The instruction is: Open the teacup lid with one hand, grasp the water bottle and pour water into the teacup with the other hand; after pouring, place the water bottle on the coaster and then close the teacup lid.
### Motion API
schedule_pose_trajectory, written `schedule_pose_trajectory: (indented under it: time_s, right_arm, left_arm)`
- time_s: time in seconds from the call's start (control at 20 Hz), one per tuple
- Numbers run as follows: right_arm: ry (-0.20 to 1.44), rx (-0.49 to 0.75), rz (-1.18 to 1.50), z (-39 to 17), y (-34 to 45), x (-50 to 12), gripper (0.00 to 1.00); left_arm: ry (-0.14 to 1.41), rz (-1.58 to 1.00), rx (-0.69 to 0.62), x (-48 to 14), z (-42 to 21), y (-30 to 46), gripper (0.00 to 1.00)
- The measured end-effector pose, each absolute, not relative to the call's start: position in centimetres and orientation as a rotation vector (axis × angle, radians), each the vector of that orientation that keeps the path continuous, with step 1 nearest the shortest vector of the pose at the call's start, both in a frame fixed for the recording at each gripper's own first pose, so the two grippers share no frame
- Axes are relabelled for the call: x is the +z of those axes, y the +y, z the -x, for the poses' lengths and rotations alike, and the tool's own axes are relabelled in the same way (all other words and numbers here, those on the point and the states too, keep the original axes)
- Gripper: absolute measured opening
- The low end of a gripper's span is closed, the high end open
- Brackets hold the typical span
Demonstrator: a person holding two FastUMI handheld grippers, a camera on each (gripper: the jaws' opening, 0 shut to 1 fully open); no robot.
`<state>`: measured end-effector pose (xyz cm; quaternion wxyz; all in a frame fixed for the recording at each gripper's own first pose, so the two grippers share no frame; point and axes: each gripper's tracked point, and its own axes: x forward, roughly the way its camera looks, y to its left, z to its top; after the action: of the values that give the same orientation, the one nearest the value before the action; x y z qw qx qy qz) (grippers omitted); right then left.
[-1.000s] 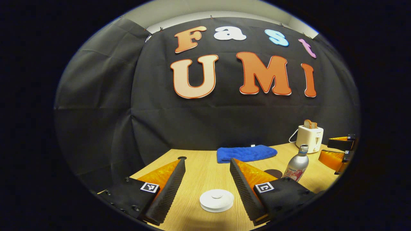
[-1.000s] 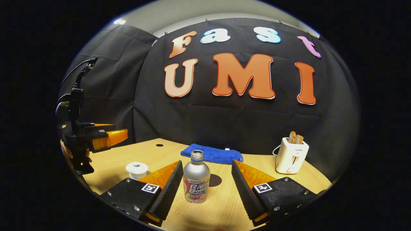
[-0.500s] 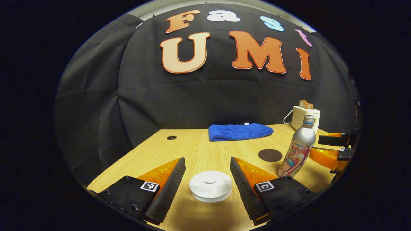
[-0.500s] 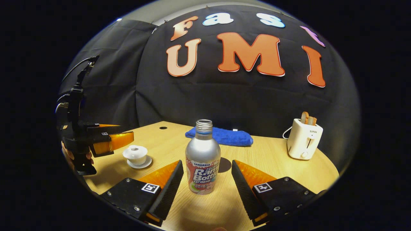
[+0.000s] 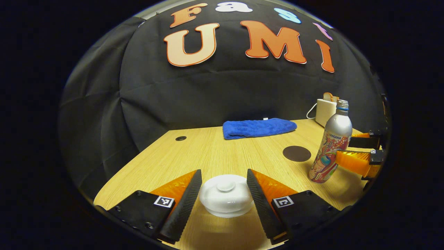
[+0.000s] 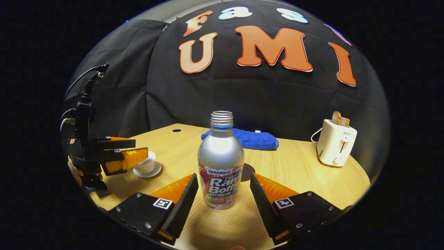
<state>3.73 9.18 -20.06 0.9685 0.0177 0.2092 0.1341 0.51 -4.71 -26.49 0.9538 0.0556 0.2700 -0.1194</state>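
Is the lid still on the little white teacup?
Yes, on. The lid sits flat on the teacup, its knob up, between the open left claw, which is not squeezing it.

table (image 5: 215, 152): matt wood | bottle (image 6: 220, 156): brushed metal | cloth (image 5: 258, 127): fuzzy

At the bottom centre of the right gripper view, the right gripper (image 6: 223, 194) stands with its fingers spread, the water bottle (image 6: 220, 166) upright between them and a gap on each side. The bottle has no cap. Behind it, a dark round coaster (image 6: 247, 172) peeks out on the wooden table (image 6: 298, 173). At the left edge, the left gripper (image 6: 133, 152) brackets a white teacup (image 6: 145, 166) on a saucer. A blue cloth (image 6: 255, 139) lies at centre back, and a white toaster (image 6: 335, 142) holding bread stands at right.
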Motion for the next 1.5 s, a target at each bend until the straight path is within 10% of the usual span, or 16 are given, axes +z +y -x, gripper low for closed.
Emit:
schedule_pose_trajectory:
  time_s: [0.25,0.35,0.7,0.85,1.5]
  right_arm:
    - [0.436,0.283,-0.052,-4.3,9.2,-20.6,0.91]
    - [0.436,0.286,-0.057,-4.3,9.2,-20.7,0.9]
    - [0.439,0.294,-0.063,-4.5,9.2,-20.8,0.91]
    - [0.441,0.295,-0.069,-4.5,9.2,-20.9,0.91]
    - [0.469,0.291,-0.05,-4.9,9.7,-21.3,0.9]
  left_arm:
    - [0.579,-0.128,-0.242,-27.7,-0.9,-4.8,0.75]
    - [0.587,-0.139,-0.24,-27.9,-0.8,-4.8,0.54]
    - [0.606,-0.169,-0.233,-27.9,-1.1,-4.7,0.51]
    - [0.599,-0.176,-0.212,-27.8,-1.4,-4.3,0.35]
    - [0.526,-0.122,-0.237,-26.6,-2.0,-4.9,0.29]
